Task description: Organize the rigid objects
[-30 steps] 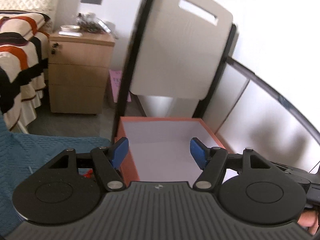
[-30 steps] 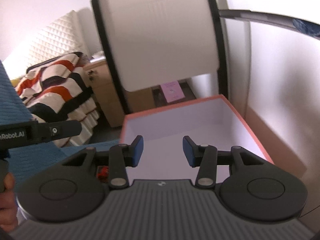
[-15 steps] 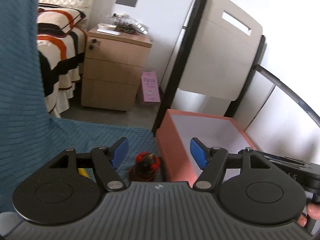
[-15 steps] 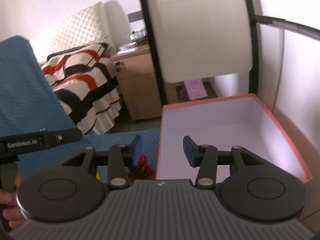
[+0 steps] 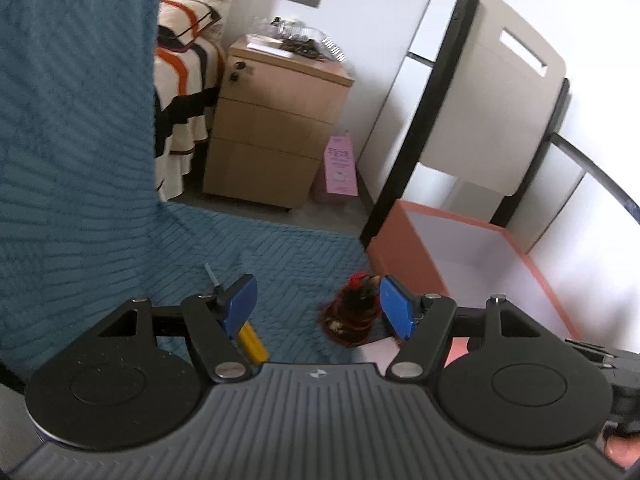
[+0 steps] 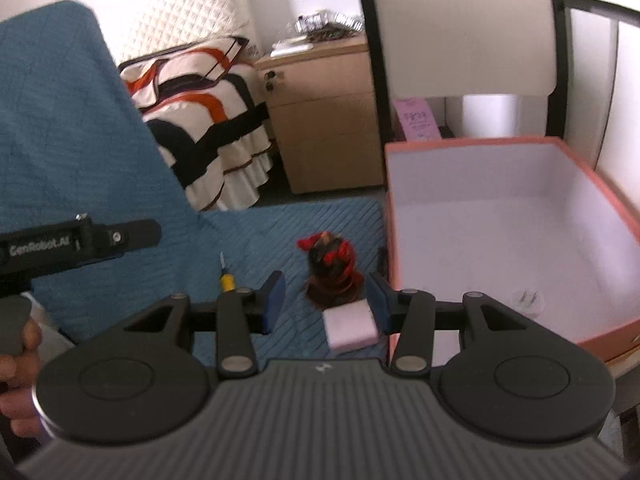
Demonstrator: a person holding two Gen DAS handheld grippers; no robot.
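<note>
Figurine (image 6: 330,268), dark with red trim, stands on the blue blanket (image 6: 280,224) just beside the orange box (image 6: 608,184), flanked by a pink block (image 6: 350,326) and a yellow-handled screwdriver (image 6: 227,278). I see one small clear item in the box, so most sorting remains. I hold my left gripper (image 5: 318,306) and right gripper (image 6: 326,300) wide and empty.

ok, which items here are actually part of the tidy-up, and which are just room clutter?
Job:
- orange box, open
- red-and-black figurine
- yellow-handled screwdriver
- pale pink block
- small clear item in the box
- left gripper and right gripper, jaws open

Just lying about:
- wooden nightstand with clutter on top
- striped bedding
- pink carton
- chair
</note>
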